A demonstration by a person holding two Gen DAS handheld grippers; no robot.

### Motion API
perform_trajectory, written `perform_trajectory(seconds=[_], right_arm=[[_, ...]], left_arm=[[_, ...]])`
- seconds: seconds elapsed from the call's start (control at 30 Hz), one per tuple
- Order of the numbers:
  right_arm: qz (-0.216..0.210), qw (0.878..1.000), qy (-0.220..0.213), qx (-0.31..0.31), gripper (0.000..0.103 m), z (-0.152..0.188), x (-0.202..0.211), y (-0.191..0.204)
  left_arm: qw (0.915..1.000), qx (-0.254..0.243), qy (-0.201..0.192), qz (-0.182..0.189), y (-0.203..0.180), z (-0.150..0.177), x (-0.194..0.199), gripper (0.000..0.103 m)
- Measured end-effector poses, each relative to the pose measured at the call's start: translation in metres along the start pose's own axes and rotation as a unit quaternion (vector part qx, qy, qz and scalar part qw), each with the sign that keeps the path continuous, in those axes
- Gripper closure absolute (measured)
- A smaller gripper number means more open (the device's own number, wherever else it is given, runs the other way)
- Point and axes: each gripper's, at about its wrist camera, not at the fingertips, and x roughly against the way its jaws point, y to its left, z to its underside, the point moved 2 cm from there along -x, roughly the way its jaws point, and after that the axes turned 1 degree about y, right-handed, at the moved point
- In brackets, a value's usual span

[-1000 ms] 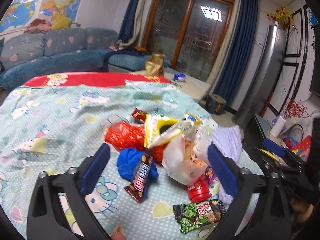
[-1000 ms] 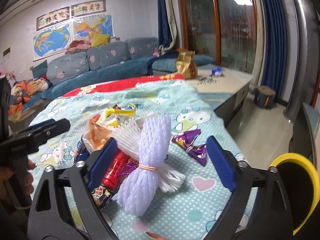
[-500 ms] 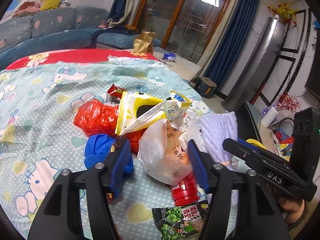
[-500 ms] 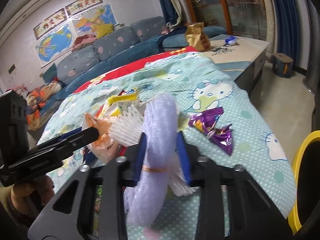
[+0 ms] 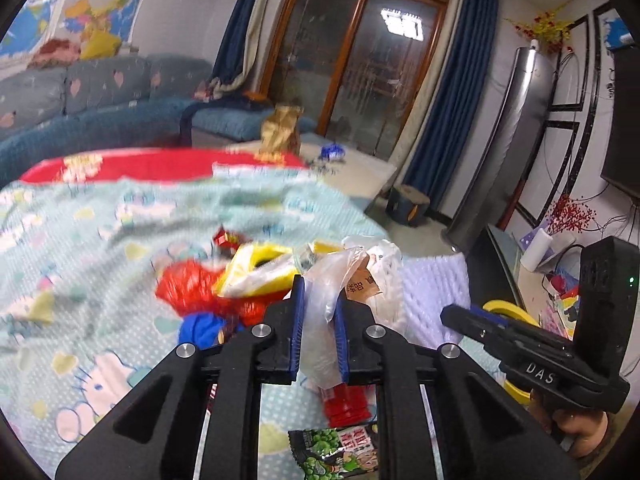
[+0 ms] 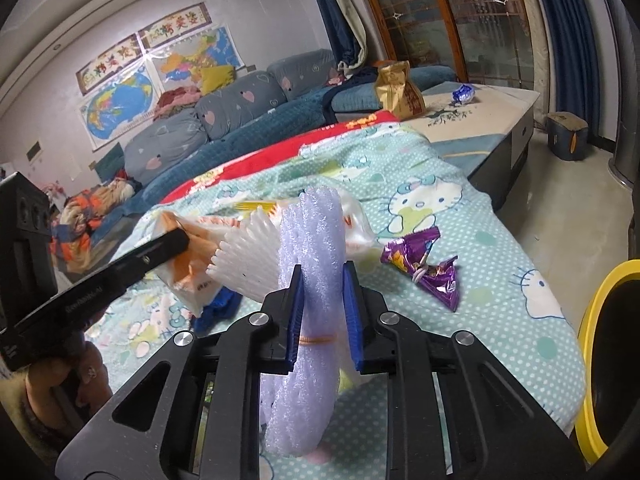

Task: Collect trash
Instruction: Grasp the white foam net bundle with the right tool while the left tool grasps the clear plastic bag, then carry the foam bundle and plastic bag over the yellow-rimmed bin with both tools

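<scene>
A Hello Kitty bedspread [image 6: 460, 216] covers the surface, and its right edge curves down to bare floor [image 6: 560, 184]. A yellow-rimmed bin [image 6: 592, 344] stands just beside that edge, on the near right. The trash lies heaped near the middle of the bedspread: a red bag [image 5: 184, 288], a yellow wrapper [image 5: 256, 268] and a blue scrap [image 5: 200, 328] on the heap's left. A purple wrapper [image 6: 428, 268] lies alone between the heap and the bedspread's right edge, with open cloth around it. A green snack packet [image 5: 332, 452] lies at the heap's near side. The right gripper [image 6: 323, 312] pinches the lavender foam net [image 6: 312, 272], which stands upright on the bedspread. The left gripper [image 5: 318, 328] is pressed onto the clear plastic bag [image 5: 344, 280], at the heap's right side beside the foam net.
</scene>
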Motion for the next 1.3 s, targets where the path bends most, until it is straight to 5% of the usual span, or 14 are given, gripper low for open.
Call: perform_trajectory(seconds=[0.43, 1.3], right_arm=[[0.016, 0.998, -0.057, -0.001, 0.089, -0.019, 0.044, -0.014], [0.136, 0.979, -0.13, -0.077, 0.089, -0.018, 0.116, -0.124]], left_arm=[[0.9979, -0.016, -0.062, 0.013, -0.024, -0.024, 0.046, 0.091], [0.9937, -0.065, -0.015, 0.09, -0.101, 0.007, 0.017, 0.091]])
